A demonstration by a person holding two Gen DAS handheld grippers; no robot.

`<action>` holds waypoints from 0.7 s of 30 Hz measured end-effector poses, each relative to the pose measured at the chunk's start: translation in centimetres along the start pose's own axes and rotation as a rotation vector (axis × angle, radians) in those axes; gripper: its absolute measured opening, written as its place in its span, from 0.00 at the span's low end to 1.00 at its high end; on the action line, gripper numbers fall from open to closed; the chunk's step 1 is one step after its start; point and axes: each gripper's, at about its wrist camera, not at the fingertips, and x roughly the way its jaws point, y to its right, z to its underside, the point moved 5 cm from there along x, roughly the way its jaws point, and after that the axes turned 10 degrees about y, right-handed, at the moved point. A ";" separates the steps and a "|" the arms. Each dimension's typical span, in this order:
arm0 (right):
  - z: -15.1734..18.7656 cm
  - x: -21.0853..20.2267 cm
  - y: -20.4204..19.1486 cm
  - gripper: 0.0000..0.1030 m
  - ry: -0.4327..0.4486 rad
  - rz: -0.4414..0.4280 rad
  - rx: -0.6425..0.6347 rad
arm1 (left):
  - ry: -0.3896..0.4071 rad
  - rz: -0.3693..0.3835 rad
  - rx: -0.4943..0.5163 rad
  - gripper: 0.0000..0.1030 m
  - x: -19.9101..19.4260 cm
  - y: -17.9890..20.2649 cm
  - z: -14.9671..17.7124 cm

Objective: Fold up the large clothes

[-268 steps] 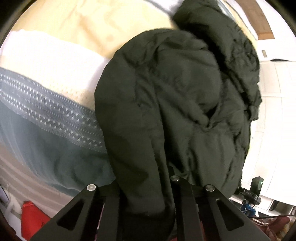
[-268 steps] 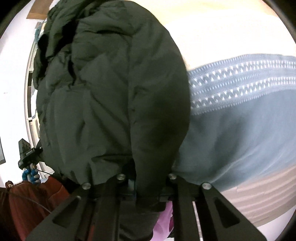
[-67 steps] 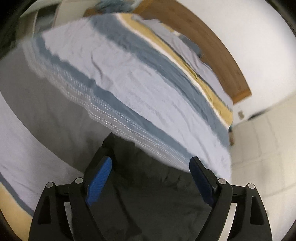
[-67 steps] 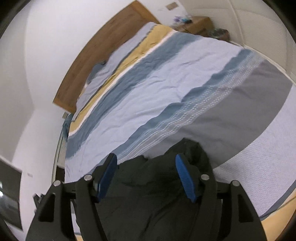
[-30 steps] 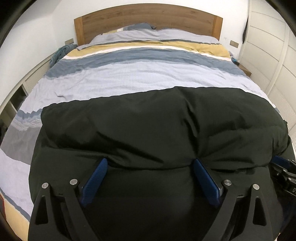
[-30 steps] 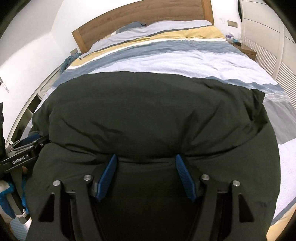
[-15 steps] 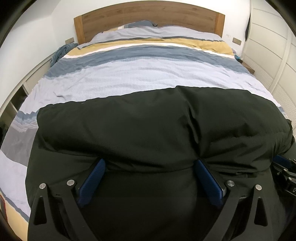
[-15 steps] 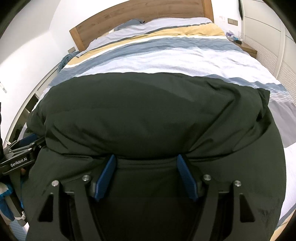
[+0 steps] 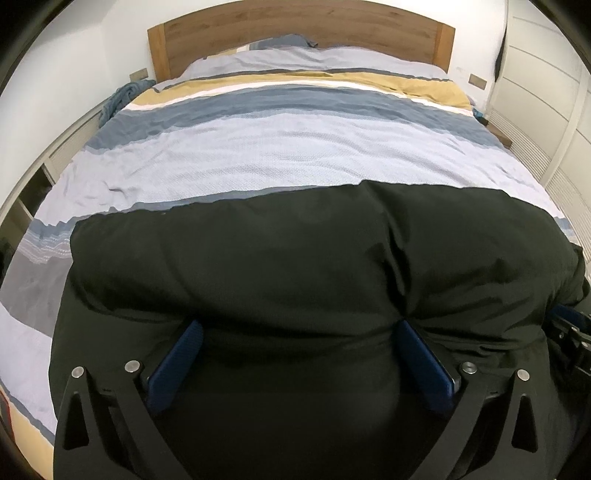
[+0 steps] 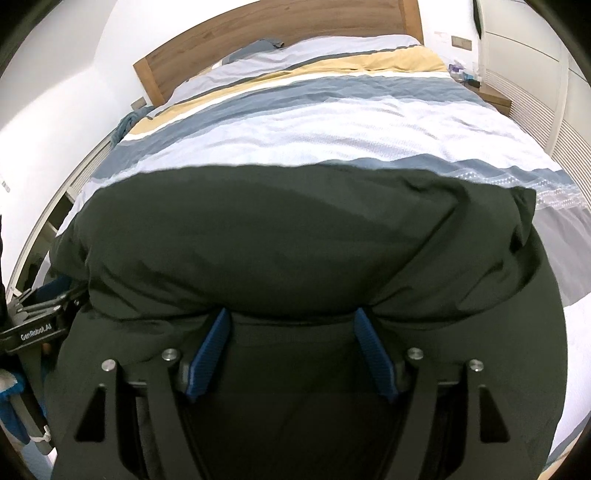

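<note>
A large black puffy jacket (image 9: 295,258) lies folded over on the near end of the bed; it also fills the lower part of the right wrist view (image 10: 295,240). My left gripper (image 9: 299,328) is open, its blue pads (image 9: 177,354) pushed against the near edge of the folded bulge. My right gripper (image 10: 291,314) is open too, its blue pads (image 10: 210,343) tucked under the bulge. The left gripper's body (image 10: 33,325) shows at the left edge of the right wrist view.
The striped duvet (image 9: 295,147) in blue, white, grey and yellow covers the bed up to the wooden headboard (image 9: 295,26). A blue cloth (image 9: 118,96) lies at the far left bedside. White cabinets (image 9: 546,92) and a nightstand (image 10: 495,96) line the right.
Both grippers have moved slightly forward and lower into the jacket's folded edge, so the black bulge fills more of each view. Both stay open.
</note>
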 end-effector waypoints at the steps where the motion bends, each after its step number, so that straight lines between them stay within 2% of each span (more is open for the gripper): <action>1: -0.3 0.4 0.2 0.74 -0.003 0.006 -0.002 | -0.003 0.002 0.002 1.00 0.3 0.0 -0.2; 11: -3.4 2.9 1.2 0.80 -0.030 0.060 -0.022 | -0.041 0.016 -0.027 1.00 2.5 -0.5 -2.6; 17: -3.9 0.0 0.4 0.80 -0.010 0.071 -0.033 | 0.021 0.022 -0.019 1.00 -1.7 -0.7 -2.9; 21: -4.8 -4.0 -0.8 0.80 0.051 0.065 -0.041 | 0.073 0.014 -0.005 1.00 -5.3 -0.8 -3.2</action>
